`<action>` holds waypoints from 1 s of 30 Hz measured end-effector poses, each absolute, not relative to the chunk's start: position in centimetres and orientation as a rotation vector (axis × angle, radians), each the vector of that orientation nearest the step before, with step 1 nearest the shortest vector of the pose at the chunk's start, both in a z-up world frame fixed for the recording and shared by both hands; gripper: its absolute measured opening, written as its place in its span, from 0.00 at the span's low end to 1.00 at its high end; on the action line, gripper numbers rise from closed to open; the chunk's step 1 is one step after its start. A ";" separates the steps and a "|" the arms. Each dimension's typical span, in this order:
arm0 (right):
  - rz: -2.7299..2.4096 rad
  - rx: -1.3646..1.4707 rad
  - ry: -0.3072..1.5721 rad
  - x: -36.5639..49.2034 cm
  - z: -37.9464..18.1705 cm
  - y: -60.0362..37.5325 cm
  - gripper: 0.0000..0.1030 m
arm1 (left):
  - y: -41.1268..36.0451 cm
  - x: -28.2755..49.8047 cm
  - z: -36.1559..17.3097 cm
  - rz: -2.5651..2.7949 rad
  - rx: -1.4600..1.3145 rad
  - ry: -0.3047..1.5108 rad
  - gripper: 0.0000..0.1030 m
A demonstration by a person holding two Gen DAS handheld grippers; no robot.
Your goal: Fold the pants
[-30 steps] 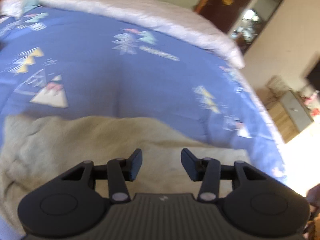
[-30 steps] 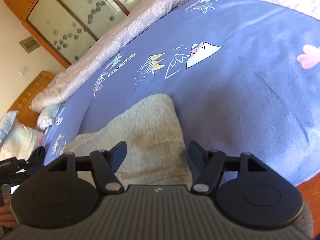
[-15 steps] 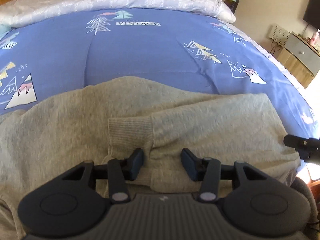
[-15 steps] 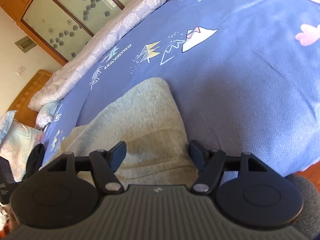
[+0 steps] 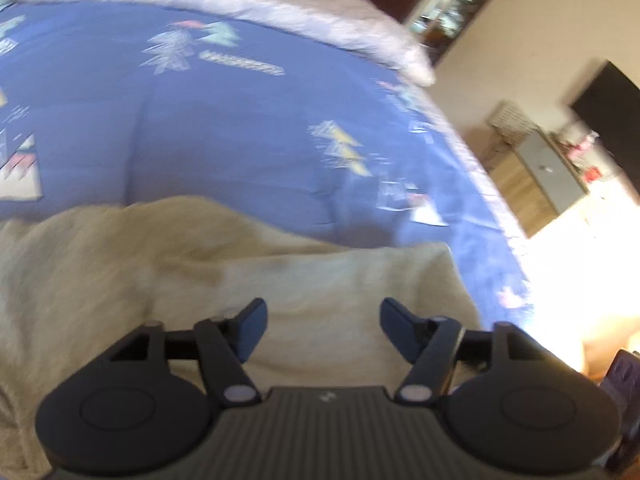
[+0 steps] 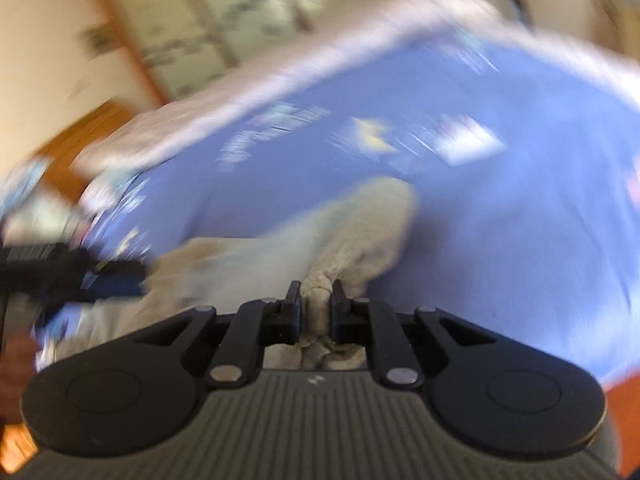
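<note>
The beige pants lie on the blue bedspread, filling the left wrist view from 6 to 9 o'clock. The left gripper has just spread wide, nothing pinched. The right gripper has just closed, pinching a bunched pants fold.

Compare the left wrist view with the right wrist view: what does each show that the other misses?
Only the left wrist view shows the left gripper from behind, jaws wide and just opened further, with nothing between them, hovering over flat fabric, plus a grey cabinet by the wall.

Only the right wrist view shows the right gripper, jaws just closed on a bunched fold of the pants, and the frosted wardrobe doors.

Both show the beige pants on the blue bedspread with its white quilt edge.
</note>
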State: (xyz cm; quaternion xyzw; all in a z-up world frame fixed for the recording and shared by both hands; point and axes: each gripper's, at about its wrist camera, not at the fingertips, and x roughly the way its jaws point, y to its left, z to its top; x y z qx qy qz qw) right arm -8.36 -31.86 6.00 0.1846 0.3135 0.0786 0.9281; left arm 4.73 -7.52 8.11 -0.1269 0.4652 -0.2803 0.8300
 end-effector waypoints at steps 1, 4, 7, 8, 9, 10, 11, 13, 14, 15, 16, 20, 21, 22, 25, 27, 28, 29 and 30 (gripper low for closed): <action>0.193 0.317 0.623 -8.5 6.8 -30.3 0.15 | -8.1 4.7 8.5 -0.616 -0.262 0.987 0.84; 0.270 0.177 0.590 -8.8 7.9 -26.2 0.15 | -10.5 4.9 9.1 -0.658 -0.211 0.987 0.89; 0.316 0.061 0.566 -9.4 7.9 -23.0 0.15 | -12.0 5.6 8.5 -0.645 -0.150 1.004 0.73; 0.324 0.037 0.560 -9.6 7.9 -22.4 0.15 | -12.4 5.9 8.0 -0.634 -0.131 1.026 0.42; 0.336 0.027 0.556 -9.8 7.9 -21.8 0.15 | -12.6 6.2 7.5 -0.625 -0.121 1.058 0.24; 0.353 0.026 0.552 -9.8 8.0 -21.5 0.15 | -12.5 6.4 6.9 -0.616 -0.123 1.084 0.14; 0.369 0.021 0.547 -9.9 8.1 -21.2 0.17 | -12.0 6.5 6.7 -0.602 -0.132 1.087 0.13; 0.389 -0.002 0.532 -10.0 8.2 -20.9 0.25 | -10.6 6.4 7.0 -0.602 -0.157 1.064 0.13; 0.405 0.000 0.516 -10.2 8.2 -21.0 0.41 | -9.6 6.4 7.3 -0.601 -0.177 1.050 0.13; 0.415 0.004 0.502 -10.2 8.3 -21.4 0.52 | -8.5 6.5 7.8 -0.592 -0.192 1.039 0.13; 0.413 -0.002 0.487 -10.4 8.3 -21.5 0.72 | -7.3 6.6 8.3 -0.581 -0.203 1.028 0.13; 0.457 -0.059 0.535 -9.4 6.8 -19.9 0.72 | -2.3 6.9 10.1 -0.530 -0.234 1.004 0.13; 0.472 -0.055 0.577 -8.7 6.1 -19.5 0.64 | -0.9 6.9 10.4 -0.515 -0.240 1.002 0.13; 0.478 -0.053 0.629 -7.8 5.4 -19.0 0.32 | 0.4 6.8 10.5 -0.499 -0.251 1.004 0.13; 0.527 -0.018 0.687 -6.0 5.1 -17.4 0.08 | 4.4 6.7 10.8 -0.441 -0.274 1.002 0.13; 0.586 -0.024 0.664 -5.8 6.0 -15.6 0.08 | 7.4 6.6 10.9 -0.387 -0.280 0.983 0.14; 0.616 -0.043 0.648 -5.6 6.3 -14.6 0.08 | 9.1 6.7 11.0 -0.363 -0.295 0.978 0.14; 0.650 -0.059 0.638 -5.6 6.7 -13.5 0.08 | 10.8 6.8 10.9 -0.340 -0.320 0.975 0.14; 0.685 -0.071 0.635 -5.5 7.0 -12.4 0.08 | 12.7 6.9 10.7 -0.318 -0.344 0.972 0.14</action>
